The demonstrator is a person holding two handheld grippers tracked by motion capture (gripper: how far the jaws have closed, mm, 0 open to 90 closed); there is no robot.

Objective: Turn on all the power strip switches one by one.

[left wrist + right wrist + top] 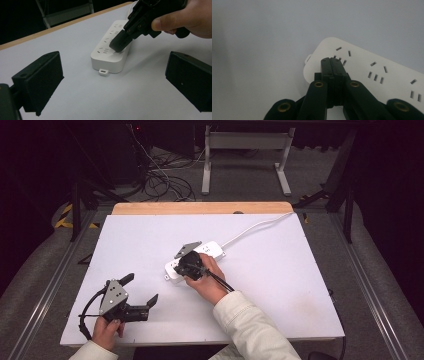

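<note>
Right gripper (332,61) fingers pressed together with nothing between, tips touching the end of the white power strip (110,51) mid-table (150,250), left gripper (142,292) fingers wide apart, empty, hovering near the front edge

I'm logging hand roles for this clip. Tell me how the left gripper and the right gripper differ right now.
The left gripper has its fingers spread wide apart; the right gripper has its fingers pressed together with nothing between them. The left gripper sits over bare table near the front edge, away from the power strip; the right gripper's closed tips are down on the strip's near end. Both are black, hand-held and carry a grey plate on top.
</note>
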